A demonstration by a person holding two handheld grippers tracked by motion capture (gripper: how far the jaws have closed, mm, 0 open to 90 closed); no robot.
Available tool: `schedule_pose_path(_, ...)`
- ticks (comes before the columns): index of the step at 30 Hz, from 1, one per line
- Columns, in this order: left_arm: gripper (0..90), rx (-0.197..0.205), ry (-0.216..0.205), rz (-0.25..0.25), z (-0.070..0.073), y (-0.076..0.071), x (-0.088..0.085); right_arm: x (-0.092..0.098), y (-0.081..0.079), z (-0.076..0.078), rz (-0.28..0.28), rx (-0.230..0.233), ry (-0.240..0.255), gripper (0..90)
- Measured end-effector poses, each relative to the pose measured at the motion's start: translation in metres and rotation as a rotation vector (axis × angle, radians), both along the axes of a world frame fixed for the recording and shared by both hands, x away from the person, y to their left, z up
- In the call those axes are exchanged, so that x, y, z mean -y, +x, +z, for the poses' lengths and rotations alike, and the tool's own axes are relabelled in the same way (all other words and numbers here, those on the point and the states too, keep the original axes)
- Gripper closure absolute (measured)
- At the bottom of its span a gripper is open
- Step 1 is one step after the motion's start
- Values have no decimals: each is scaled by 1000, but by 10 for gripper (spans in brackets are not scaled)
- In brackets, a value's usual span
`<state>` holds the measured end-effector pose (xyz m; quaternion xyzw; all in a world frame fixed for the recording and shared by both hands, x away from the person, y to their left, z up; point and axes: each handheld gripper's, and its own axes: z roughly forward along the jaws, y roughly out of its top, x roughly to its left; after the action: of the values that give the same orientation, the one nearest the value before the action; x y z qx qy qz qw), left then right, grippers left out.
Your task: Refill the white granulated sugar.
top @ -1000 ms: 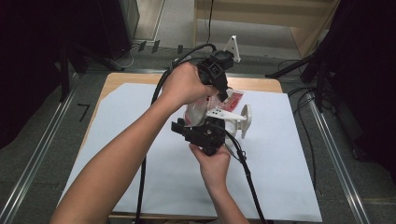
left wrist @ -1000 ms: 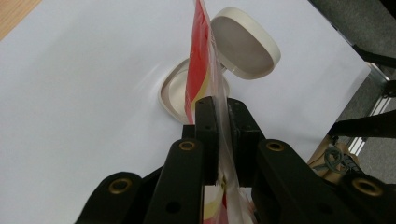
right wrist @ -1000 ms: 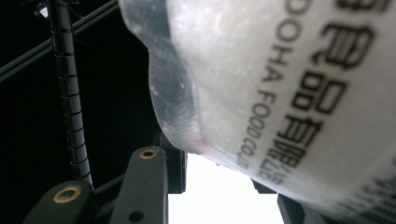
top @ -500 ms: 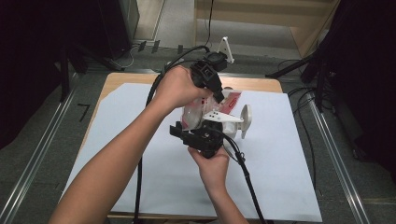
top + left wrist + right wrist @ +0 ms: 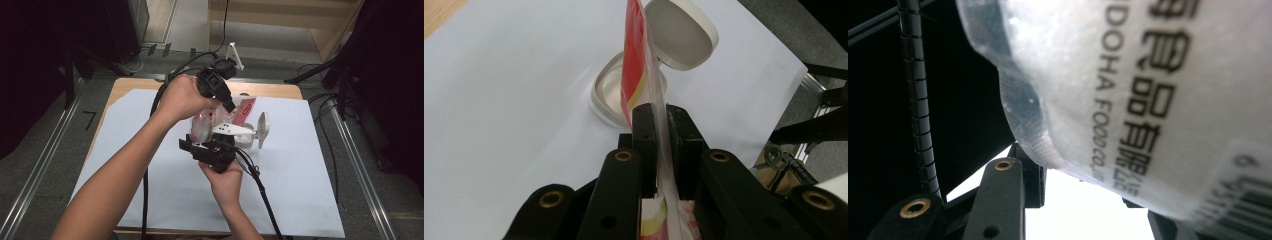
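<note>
I see the clear plastic bag point(image 5: 210, 122) with its red printed top held up over the middle of the desk point(image 5: 150, 90). My left claw point(image 5: 661, 135) is clenched on its thin upper edge, while my right claw point(image 5: 212, 150) grips the bulging lower end. A white hinged-lid container point(image 5: 624, 90) stands open on the white sheet point(image 5: 300, 165) just beyond.

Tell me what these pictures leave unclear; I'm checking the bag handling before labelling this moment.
- Right gripper, right gripper view: the clear plastic bag of white granules covers where its jaws end, so contact is unclear.
- Printed label, same view: cut off by the frame edges and partly blurred.
- White hinged-lid container, left gripper view: the bag's red-and-yellow top strip hides its inside.
- Left gripper, high view: the hand hides its body.
</note>
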<state>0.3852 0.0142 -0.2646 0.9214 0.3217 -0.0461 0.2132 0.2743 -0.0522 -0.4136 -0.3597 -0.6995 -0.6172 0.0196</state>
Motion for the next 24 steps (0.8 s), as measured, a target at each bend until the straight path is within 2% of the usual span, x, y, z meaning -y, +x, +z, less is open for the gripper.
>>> schedule_pose_path(8,847,5,-15,-18,-2,-7,-11,-5,-3,-7,6,0,-25,621)
schedule_pose_path(19,850,-7,-61,-4,-9,-9,-28,-10,-5,-16,22,4,-49,621)
schedule_pose_path(24,850,-5,-74,-9,-10,-11,-32,-11,-6,-19,26,27,-61,621)
